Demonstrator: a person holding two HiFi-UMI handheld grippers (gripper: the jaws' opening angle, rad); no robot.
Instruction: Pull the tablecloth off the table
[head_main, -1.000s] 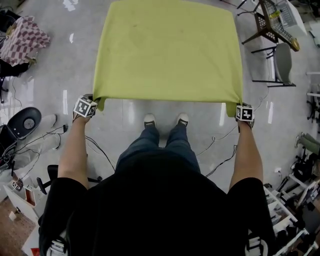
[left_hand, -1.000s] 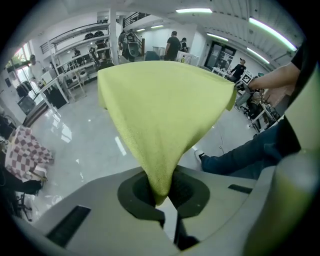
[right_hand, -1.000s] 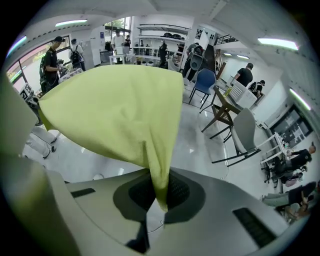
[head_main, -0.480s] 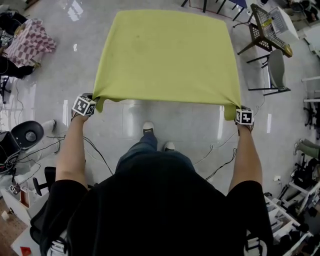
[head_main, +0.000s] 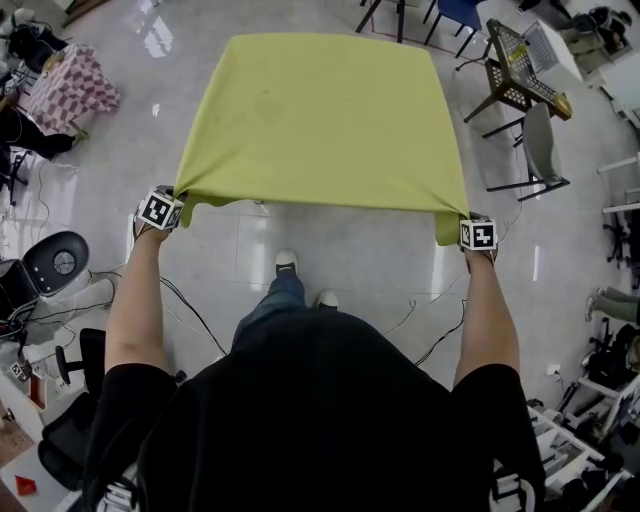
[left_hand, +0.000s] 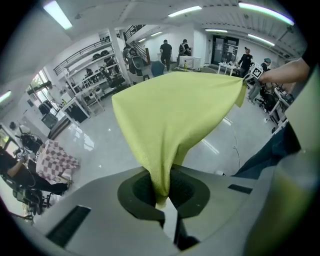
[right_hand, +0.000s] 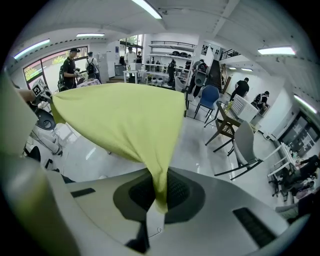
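Out in front of you, the 1 yellow-green tablecloth (head_main: 320, 120) is spread flat, its near edge pulled taut between your 2 grippers. Your left gripper (head_main: 178, 198) and right gripper (head_main: 462, 218) each have their jaws pinched tight on 1 near corner. Open floor (head_main: 350, 245) lies under that edge, and 2 chairs (head_main: 540, 140) stand near the cloth's right side.
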